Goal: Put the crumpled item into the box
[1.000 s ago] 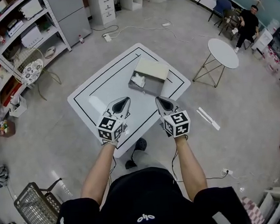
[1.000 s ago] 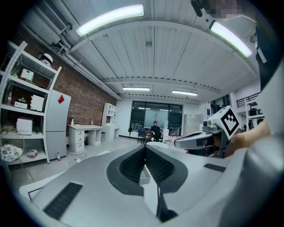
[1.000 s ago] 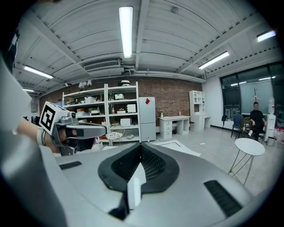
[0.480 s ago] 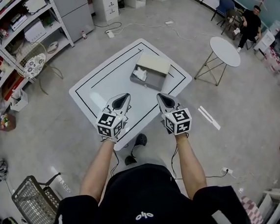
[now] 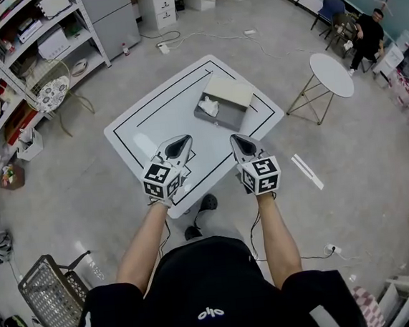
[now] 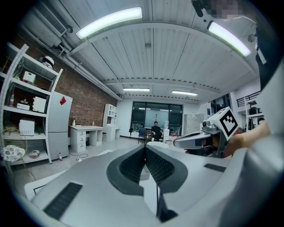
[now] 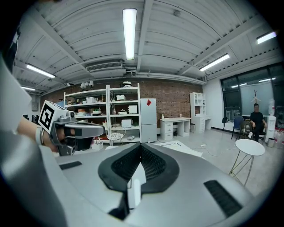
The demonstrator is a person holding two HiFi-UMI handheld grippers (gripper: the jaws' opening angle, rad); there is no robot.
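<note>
A grey box [image 5: 221, 109] with its pale lid swung open lies on the white table [image 5: 150, 125], toward the far right. A white crumpled item [image 5: 209, 108] sits inside the box at its left end. My left gripper [image 5: 179, 144] hovers over the table's near edge, jaws shut with nothing between them. My right gripper [image 5: 241, 143] hovers beside it to the right, also shut and empty. In the left gripper view the jaws [image 6: 145, 150] meet at the tips; the right gripper view shows its jaws [image 7: 141, 148] closed the same way. Both are well short of the box.
A small round white side table [image 5: 332, 75] stands right of the table. Shelving [image 5: 8, 63] runs along the left wall, and a wire basket [image 5: 52, 296] sits on the floor at lower left. A person sits far off at upper right. A white strip [image 5: 306, 172] lies on the floor.
The view has shifted slightly, so the table and box sit a little higher and further right. Both grippers keep nearly the same position, still shut and empty.
</note>
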